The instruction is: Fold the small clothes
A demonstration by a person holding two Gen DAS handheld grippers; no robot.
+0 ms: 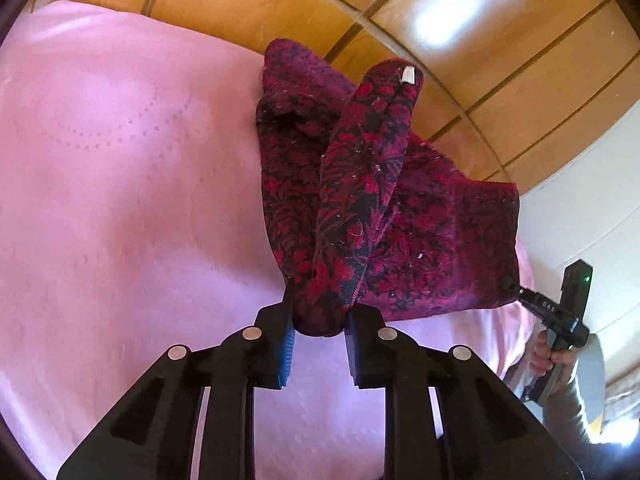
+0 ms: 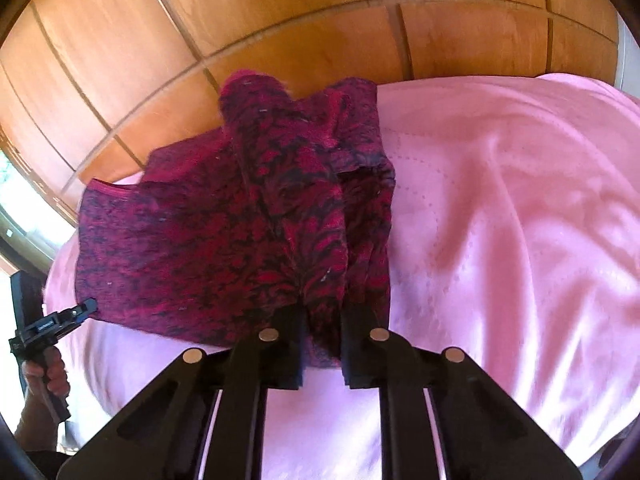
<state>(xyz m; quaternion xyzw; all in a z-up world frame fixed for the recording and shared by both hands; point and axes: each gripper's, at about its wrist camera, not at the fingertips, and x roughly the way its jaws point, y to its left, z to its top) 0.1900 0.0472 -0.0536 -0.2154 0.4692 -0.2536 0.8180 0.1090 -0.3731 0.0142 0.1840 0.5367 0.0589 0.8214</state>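
Note:
A small dark red and black patterned garment (image 1: 420, 232) hangs stretched between my two grippers above a pink bedsheet (image 1: 120, 200). My left gripper (image 1: 318, 320) is shut on one bunched corner of it. My right gripper (image 2: 322, 322) is shut on the other bunched corner of the garment (image 2: 200, 248). The right gripper also shows at the right edge of the left wrist view (image 1: 516, 286), pinching the cloth's edge. The left gripper shows at the left edge of the right wrist view (image 2: 86, 306). A sleeve or leg with a white tag (image 1: 408, 74) sticks up.
The pink sheet (image 2: 500, 220) covers the bed below both grippers. A wooden panelled wardrobe (image 2: 280, 20) stands behind the bed. A white wall (image 1: 580, 220) is at the right of the left wrist view. The person's hands hold the gripper handles.

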